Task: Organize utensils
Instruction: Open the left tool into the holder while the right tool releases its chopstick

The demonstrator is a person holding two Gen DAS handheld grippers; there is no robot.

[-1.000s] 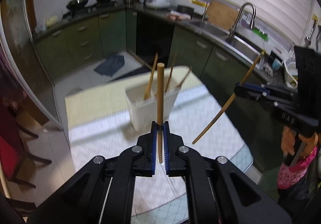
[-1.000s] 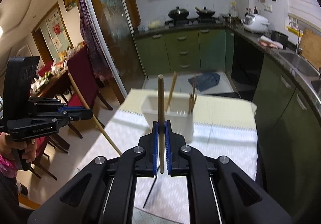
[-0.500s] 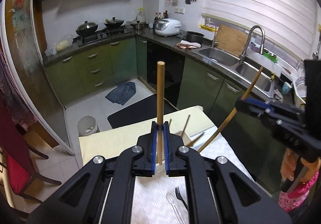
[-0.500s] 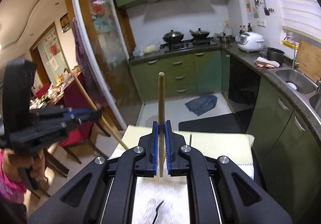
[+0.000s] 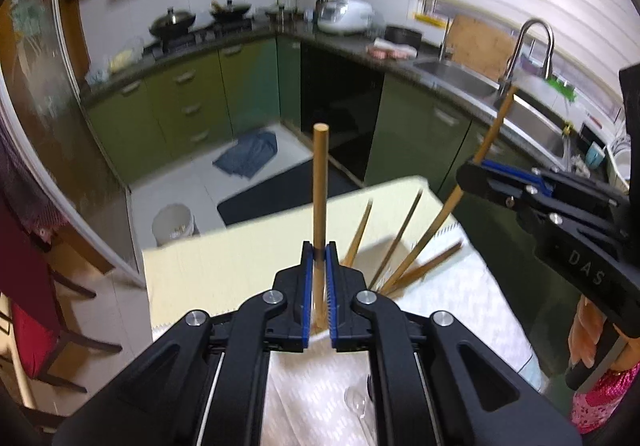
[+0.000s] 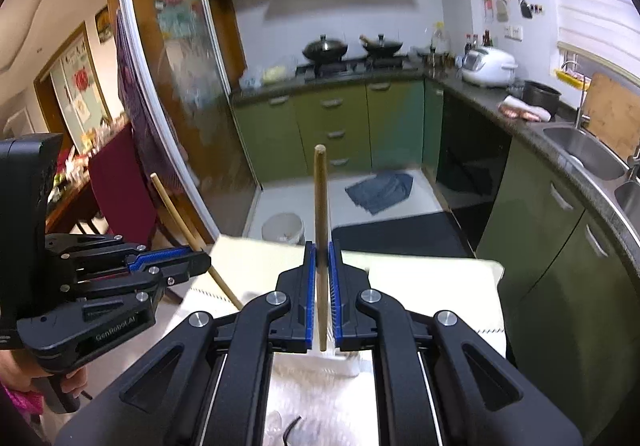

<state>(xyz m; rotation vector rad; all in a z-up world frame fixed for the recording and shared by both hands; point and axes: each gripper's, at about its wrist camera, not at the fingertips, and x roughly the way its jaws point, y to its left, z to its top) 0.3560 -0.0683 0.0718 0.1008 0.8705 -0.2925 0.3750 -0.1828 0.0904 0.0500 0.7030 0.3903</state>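
You held two chopsticks, one in each tool. Your left gripper (image 5: pixel 319 258) was clamped narrow on an upright chopstick (image 5: pixel 321 182), which stood between the blue pads and rose well above them, its lower end dropping out of sight behind the fingers. Your right gripper (image 6: pixel 321 262) was closed the same way on a second chopstick (image 6: pixel 320 206), upright in its own camera. From the left camera that second chopstick leaned on a slant, its lower end coming down among the loose sticks.

Four more chopsticks (image 5: pixel 394 242) fanned out just beyond the left gripper's tips, near the far right corner of the table (image 5: pixel 240 266). Whatever held them was hidden behind the gripper; in the right camera they were hidden too, with only a blurred white edge showing under the fingers.

On the near part of the table, a clear spoon (image 5: pixel 356 402) showed partly between the left gripper's arms, cut off by them. A dark fork (image 6: pixel 291 428) was barely legible at the bottom of the right view.
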